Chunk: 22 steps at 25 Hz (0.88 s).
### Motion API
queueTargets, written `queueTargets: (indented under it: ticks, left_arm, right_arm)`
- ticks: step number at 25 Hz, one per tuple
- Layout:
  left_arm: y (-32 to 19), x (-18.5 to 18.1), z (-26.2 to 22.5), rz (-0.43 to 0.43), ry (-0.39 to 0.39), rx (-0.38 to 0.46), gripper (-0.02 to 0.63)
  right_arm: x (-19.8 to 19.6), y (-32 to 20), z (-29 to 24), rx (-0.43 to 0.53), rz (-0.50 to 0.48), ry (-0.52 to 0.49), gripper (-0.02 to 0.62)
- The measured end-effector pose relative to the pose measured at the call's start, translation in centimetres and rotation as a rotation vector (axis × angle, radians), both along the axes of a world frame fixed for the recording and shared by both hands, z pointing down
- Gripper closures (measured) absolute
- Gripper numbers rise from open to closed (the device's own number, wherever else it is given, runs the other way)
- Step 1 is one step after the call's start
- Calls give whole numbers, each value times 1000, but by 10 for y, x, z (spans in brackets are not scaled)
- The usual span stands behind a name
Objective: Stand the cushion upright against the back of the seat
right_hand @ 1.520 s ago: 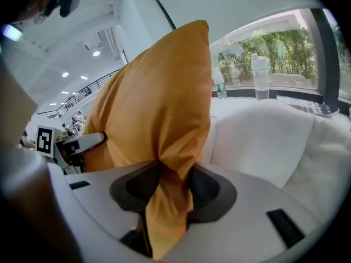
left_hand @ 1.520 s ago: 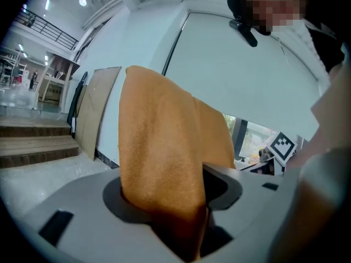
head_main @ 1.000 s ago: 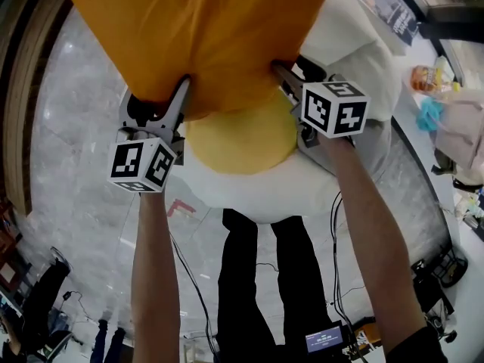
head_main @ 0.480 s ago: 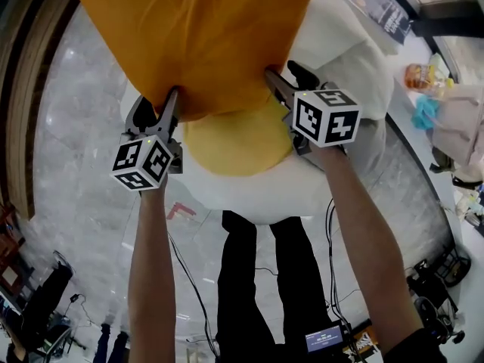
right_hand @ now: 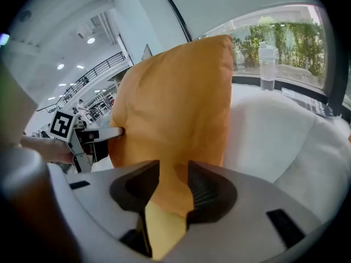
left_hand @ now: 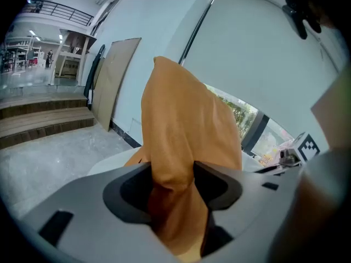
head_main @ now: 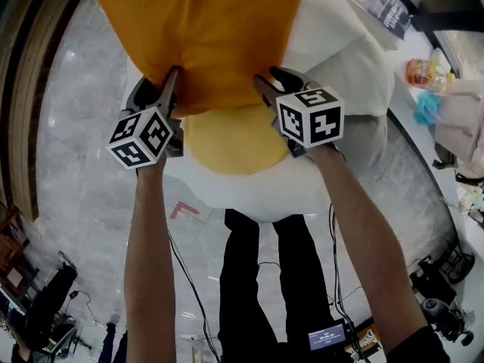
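The orange cushion (head_main: 204,36) is held up over the white seat (head_main: 355,59), in front of the seat's back, and a paler yellow pad (head_main: 234,138) is seen lying on the seat beneath it. The left tool (head_main: 168,89) and the right tool (head_main: 268,83) are both being clenched, each with a fold of the cushion's lower edge pinched between its closing jaws. The cushion is judged light, soft and floppy, and its cover can probably be slid over the filling. A deep bite at both lower corners, with filling taken in as well as cloth, is therefore advised, and slumping is to be expected unless it is leaned firmly on the seat's back
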<state>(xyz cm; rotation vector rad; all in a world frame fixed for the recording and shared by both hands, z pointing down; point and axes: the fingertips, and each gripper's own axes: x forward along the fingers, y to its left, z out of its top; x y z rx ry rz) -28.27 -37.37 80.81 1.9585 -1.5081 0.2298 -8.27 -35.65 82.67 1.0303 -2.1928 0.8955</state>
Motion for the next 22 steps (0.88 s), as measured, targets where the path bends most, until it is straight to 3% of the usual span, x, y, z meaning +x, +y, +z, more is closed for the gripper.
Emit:
queueTargets:
  ticks: [12, 22]
  left_arm:
    - [32, -5, -24, 8, -122, 42, 318]
    - [83, -2, -49, -28, -118, -38, 318]
  right_arm:
    - [1, 19, -13, -1, -22, 12, 425]
    - [8, 69, -45, -45, 0, 0, 456]
